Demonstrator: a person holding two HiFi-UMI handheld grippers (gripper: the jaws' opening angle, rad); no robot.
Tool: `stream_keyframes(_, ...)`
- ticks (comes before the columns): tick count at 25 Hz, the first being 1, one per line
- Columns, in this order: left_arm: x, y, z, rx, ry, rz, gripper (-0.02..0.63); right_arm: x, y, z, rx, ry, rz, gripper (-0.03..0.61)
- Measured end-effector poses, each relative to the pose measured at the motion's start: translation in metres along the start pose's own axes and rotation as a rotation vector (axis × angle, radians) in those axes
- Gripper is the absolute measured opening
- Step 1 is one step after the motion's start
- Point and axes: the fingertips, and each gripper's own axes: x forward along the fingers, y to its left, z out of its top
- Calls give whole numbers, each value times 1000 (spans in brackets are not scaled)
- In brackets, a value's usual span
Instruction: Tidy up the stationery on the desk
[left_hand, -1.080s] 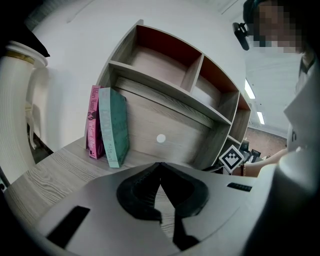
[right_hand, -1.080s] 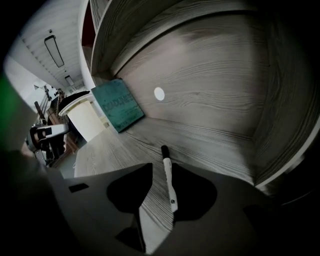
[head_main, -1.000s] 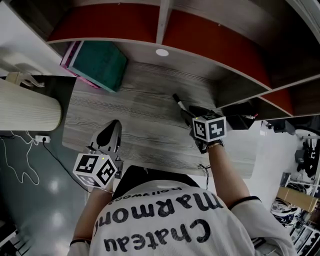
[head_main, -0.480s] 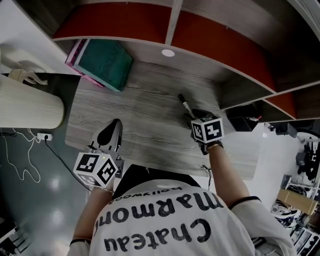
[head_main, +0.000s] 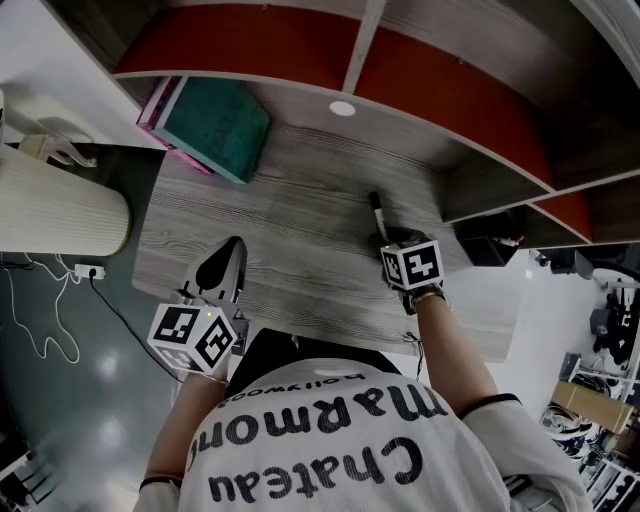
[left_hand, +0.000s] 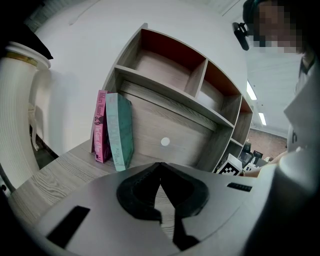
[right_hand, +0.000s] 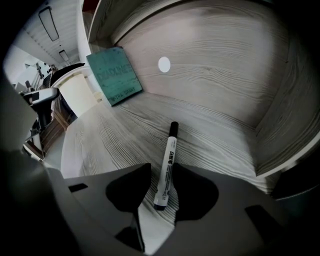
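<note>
Right gripper (right_hand: 161, 172) lowered astride white marker (right_hand: 170, 150), black cap at 12 o'clock, barrel print unreadable, jaws closing yet released, left gripper (left_hand: 160, 165) jaws clenched, empty

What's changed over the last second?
The right gripper has come down over the marker, which now lies on the desk between its jaws; they have just been closing but do not pinch it yet. The left gripper, shut, and the books stayed put.

A white marker (right_hand: 170, 150) lies on the desk (right_hand: 110, 135), its near end between the jaws of the right gripper (right_hand: 162, 166). The jaws have just been closing but are not yet pressing on it. Beyond the marker's black cap, to the left, stands a teal book (right_hand: 114, 75).
</note>
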Motion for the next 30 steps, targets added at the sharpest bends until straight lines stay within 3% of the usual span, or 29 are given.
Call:
stream_keyframes(6,0,0,1,0,-1,-4,15,-2,-7,-1,29,3,-42,103)
stream_keyframes(19,-11,4,4,14,-2,-20,14,-6,-1,-9,88,20,-56,77)
stream_keyframes(30,-4,-20,5,45,5,-164,15,-52,13,-19,160,-60,-100,77)
